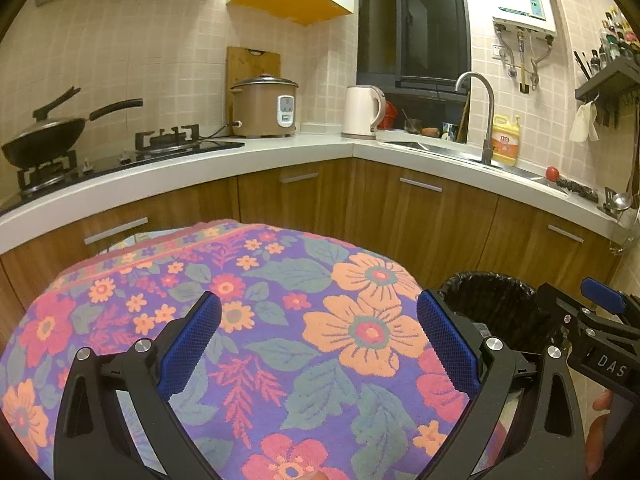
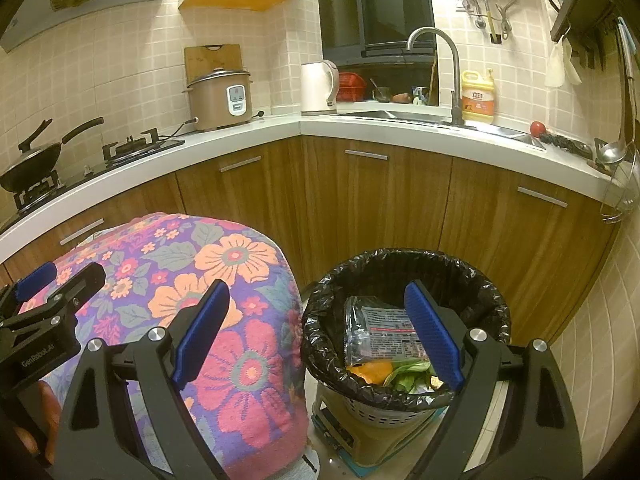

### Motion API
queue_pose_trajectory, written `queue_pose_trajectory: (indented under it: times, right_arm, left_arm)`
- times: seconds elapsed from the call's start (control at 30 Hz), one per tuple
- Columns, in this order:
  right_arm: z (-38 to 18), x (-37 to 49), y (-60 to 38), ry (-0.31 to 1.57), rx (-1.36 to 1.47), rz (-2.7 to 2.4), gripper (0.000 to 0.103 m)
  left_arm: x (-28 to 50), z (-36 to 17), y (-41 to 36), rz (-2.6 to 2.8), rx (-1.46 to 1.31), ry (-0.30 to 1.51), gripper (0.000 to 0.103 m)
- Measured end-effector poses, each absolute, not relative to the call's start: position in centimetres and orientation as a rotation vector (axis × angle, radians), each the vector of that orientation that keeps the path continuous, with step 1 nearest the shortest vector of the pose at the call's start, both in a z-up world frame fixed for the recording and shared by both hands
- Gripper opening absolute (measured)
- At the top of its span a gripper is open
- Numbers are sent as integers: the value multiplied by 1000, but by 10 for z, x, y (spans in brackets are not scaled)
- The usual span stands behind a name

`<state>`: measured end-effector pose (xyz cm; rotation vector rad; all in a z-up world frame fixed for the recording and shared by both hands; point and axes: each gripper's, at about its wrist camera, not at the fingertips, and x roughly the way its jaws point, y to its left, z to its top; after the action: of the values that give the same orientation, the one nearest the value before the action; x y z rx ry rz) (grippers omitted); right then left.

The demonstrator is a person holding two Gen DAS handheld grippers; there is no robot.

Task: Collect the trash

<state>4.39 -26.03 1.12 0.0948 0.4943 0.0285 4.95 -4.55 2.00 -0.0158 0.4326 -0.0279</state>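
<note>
Kitchen corner, warm light. Floral cloth (image 1: 280, 320) spread over the surface, filling the lower half of the left view and the lower left of the right view; bare of loose items where visible. Left gripper (image 1: 320, 340) over the cloth, jaws wide, nothing between the blue pads (image 1: 192, 344). Right gripper (image 2: 316, 332) likewise wide and empty, one finger over the cloth edge, the other over the bin (image 2: 404, 280).

Bin lower centre-right in the right view, just beside the cloth, lined with a black bag, standing on a low stool (image 2: 372, 436). Inside it: a printed plastic wrapper (image 2: 380, 332), orange peel (image 2: 372, 372), green leaves (image 2: 408, 376). Same bin at lower right of the left view, partly hidden by the right gripper.

Behind, an L-shaped white counter (image 2: 360, 128) over wooden cabinets (image 2: 360, 208), tiled walls. Upper left: wok (image 1: 44, 136) on a gas hob (image 1: 168, 138). Centre: rice cooker (image 1: 264, 108) in front of a cutting board (image 1: 248, 64), kettle (image 1: 362, 112), dark window (image 1: 412, 24). Right: faucet (image 1: 480, 108) over a sink (image 2: 400, 114), yellow detergent jug (image 1: 506, 140), a tomato (image 1: 552, 173), water heater (image 1: 524, 8) at top right, ladle (image 2: 612, 150) hanging at the far right.
</note>
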Motion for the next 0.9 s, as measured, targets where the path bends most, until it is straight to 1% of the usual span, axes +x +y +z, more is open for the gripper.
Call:
queue_pose_trajectory:
  times: [0.9]
  right_arm:
    - [15, 41, -257, 486, 93, 26, 85]
  left_arm:
    - [50, 23, -43, -23, -13, 427, 95]
